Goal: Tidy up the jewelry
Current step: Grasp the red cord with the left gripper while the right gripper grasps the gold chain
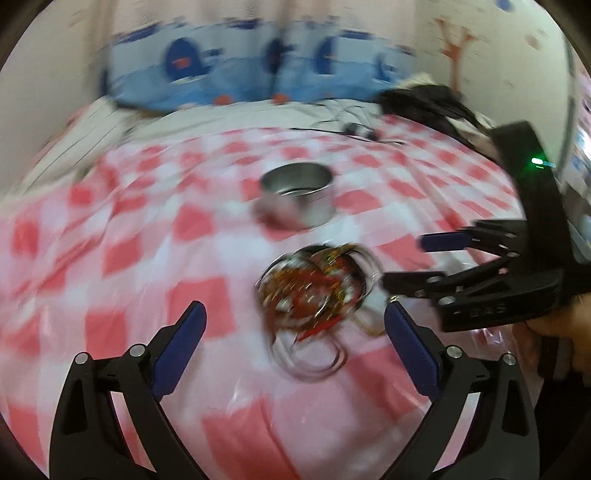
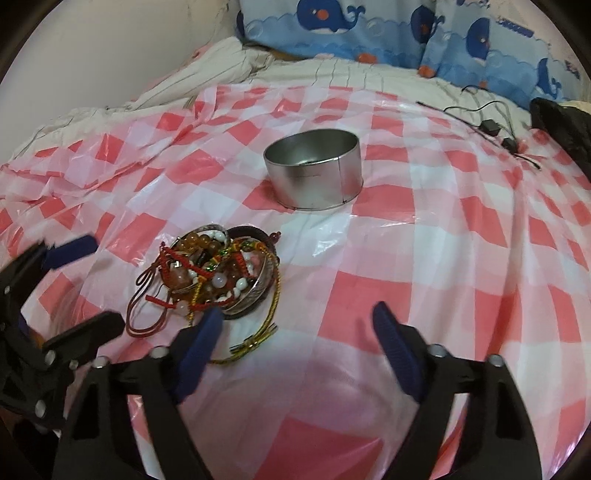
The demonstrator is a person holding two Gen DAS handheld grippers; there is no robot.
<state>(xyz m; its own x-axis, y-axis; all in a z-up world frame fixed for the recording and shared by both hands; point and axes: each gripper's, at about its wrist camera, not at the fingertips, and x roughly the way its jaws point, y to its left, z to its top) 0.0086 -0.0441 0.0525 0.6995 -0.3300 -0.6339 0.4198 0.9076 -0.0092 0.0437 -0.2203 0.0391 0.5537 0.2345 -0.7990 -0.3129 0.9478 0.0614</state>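
Observation:
A tangled pile of jewelry [image 2: 210, 273], with beaded bracelets, red and gold cords and metal bangles, lies on a red-and-white checked plastic sheet [image 2: 424, 258]. It also shows, blurred, in the left wrist view [image 1: 314, 291]. A round empty metal tin [image 2: 314, 168] stands behind it, also in the left wrist view [image 1: 297, 194]. My left gripper [image 1: 293, 317] is open and empty, just in front of the pile. My right gripper [image 2: 297, 319] is open and empty, to the right of the pile; its left fingertip [image 2: 210, 325] is at the pile's near edge.
The sheet covers a bed. Blue whale-print pillows [image 2: 388, 29] lie at the back. Black cables with small adapters [image 2: 491, 127] and a dark garment [image 2: 557, 118] lie at the back right. A white wall [image 2: 92, 48] is at the left.

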